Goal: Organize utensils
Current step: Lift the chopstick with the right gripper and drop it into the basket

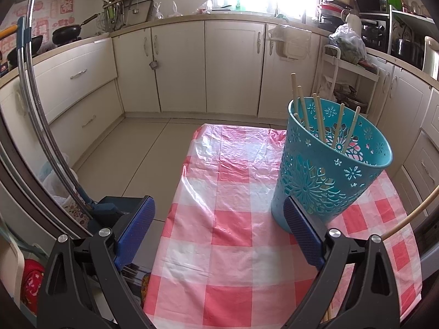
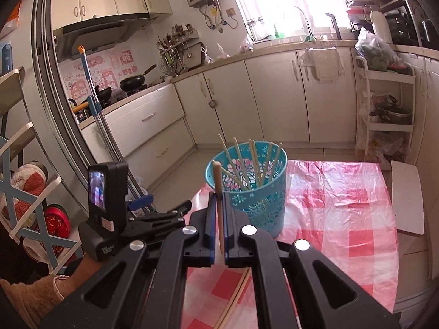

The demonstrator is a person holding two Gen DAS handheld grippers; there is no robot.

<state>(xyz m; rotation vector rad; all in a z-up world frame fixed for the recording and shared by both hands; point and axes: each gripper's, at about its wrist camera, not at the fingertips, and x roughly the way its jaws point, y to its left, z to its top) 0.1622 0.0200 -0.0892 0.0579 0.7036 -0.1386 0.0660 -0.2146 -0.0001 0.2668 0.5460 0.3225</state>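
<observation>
Chopstick (image 2: 218,192) clamped in right gripper (image 2: 218,219) shows fully only from right wrist.

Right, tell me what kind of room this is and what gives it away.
A home kitchen, most likely. Cream cabinets run under a countertop, a black wok sits on the stove beneath a range hood, and a rack of cooking utensils hangs on the wall.

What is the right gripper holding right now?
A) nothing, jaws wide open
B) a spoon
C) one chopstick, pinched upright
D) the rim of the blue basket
C: in the right wrist view the right gripper is shut on a single chopstick that stands upright between its pads, just in front of the blue basket, which it does not touch.
</observation>
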